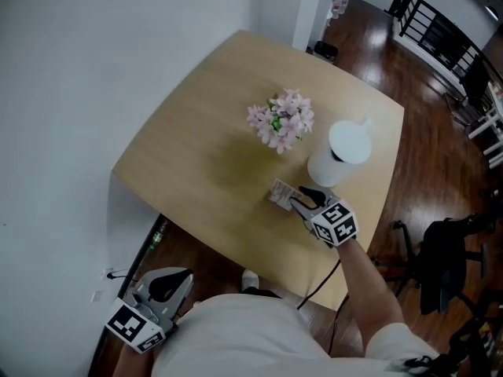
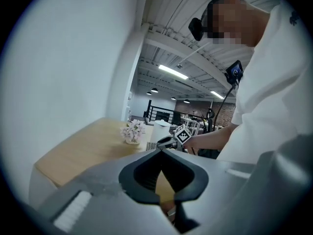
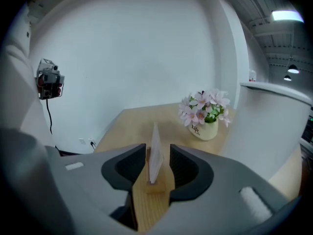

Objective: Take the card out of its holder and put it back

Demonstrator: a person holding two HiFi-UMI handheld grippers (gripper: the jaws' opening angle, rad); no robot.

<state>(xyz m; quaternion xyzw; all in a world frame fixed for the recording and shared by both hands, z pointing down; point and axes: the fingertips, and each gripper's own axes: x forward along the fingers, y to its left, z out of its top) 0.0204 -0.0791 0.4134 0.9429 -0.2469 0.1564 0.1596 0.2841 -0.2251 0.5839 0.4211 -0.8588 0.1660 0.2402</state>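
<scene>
Grey right gripper: jaws apart, straddling upright white card in small wooden holder; off-centre closing risks tipping both.

- The head view is evenly and brightly lit and fairly sharp; the flowers cast a soft shadow on the worktop.
- Both gripper views have fisheye distortion, with dark rounded corners and bowed lines near the edges.
- A ceiling strip light glares in the left gripper view.
- The nearest foreground is soft in both gripper views.
</scene>
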